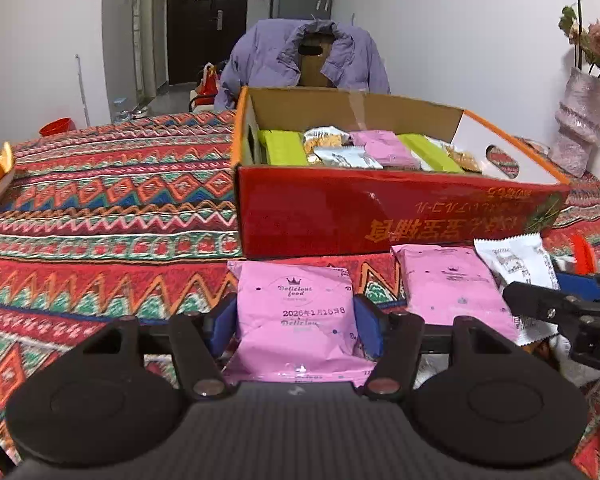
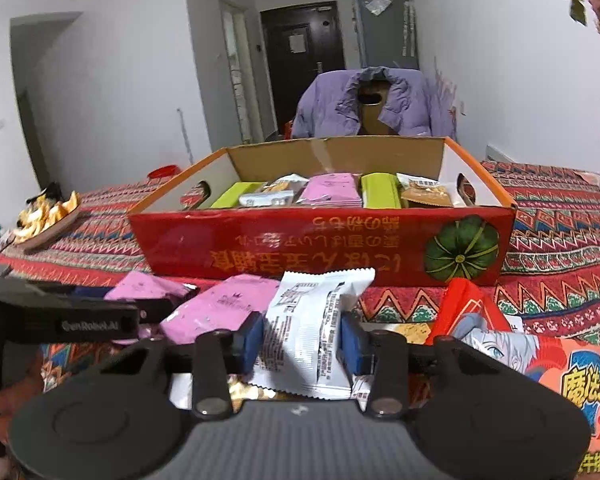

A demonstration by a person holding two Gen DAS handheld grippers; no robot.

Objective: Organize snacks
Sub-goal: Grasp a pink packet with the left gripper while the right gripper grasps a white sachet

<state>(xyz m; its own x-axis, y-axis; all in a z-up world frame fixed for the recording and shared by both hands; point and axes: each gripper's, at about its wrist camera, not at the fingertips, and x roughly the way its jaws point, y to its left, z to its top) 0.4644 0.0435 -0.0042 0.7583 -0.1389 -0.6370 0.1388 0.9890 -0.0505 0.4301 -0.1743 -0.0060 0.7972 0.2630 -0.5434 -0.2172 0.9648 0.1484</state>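
A red cardboard box (image 1: pixel 340 216) stands on the patterned table, holding green, pink and white snack packets (image 1: pixel 376 148); it also shows in the right wrist view (image 2: pixel 260 240). My left gripper (image 1: pixel 296 320) is shut on a pink snack packet (image 1: pixel 296 312) just in front of the box. My right gripper (image 2: pixel 302 340) is shut on a white snack packet (image 2: pixel 312 320), also in front of the box. A second pink packet (image 1: pixel 452 288) lies on the table between them, seen in the right wrist view too (image 2: pixel 220 308).
A red and orange snack bag (image 2: pixel 540 364) lies at the right. A tray of orange peel (image 2: pixel 48 216) sits at the far left. A vase with flowers (image 1: pixel 580 120) stands at the back right. A chair with a purple jacket (image 1: pixel 300 60) is behind the table.
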